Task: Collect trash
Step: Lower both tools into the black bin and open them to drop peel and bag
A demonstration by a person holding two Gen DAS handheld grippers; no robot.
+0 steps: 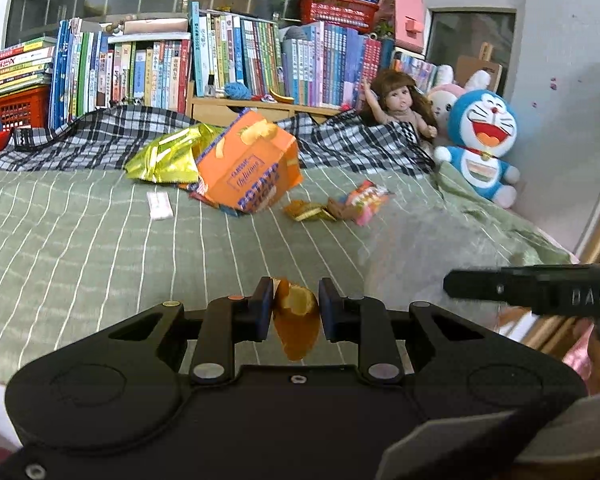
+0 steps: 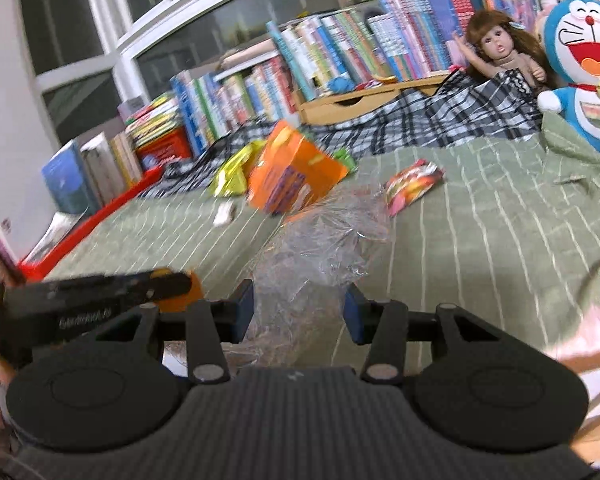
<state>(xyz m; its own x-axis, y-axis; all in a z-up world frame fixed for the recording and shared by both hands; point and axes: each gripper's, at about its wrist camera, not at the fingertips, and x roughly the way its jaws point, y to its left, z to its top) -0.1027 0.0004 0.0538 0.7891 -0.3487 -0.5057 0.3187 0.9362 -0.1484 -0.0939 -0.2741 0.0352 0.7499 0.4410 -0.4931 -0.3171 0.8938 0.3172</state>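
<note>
My left gripper (image 1: 296,294) is shut on a crumpled orange wrapper (image 1: 296,328) that hangs between its blue pads above the green striped bedsheet (image 1: 100,248). My right gripper (image 2: 299,294) is shut on a crumpled clear plastic bag (image 2: 320,240); the bag bulges up in front of its fingers. Farther back on the bed lie an orange potato-chip box (image 1: 248,164), a yellow-green foil bag (image 1: 164,156), a small white packet (image 1: 159,205), a gold wrapper (image 1: 308,211) and a colourful snack packet (image 1: 368,200). The right gripper (image 1: 540,292) pokes in at the right of the left wrist view.
A black-and-white plaid blanket (image 1: 100,136) is bunched along the back of the bed. Behind it stand rows of books (image 1: 236,52) and a red basket (image 1: 16,108). A doll (image 1: 396,100) and a blue cat plush (image 1: 480,140) sit at the back right by the wall.
</note>
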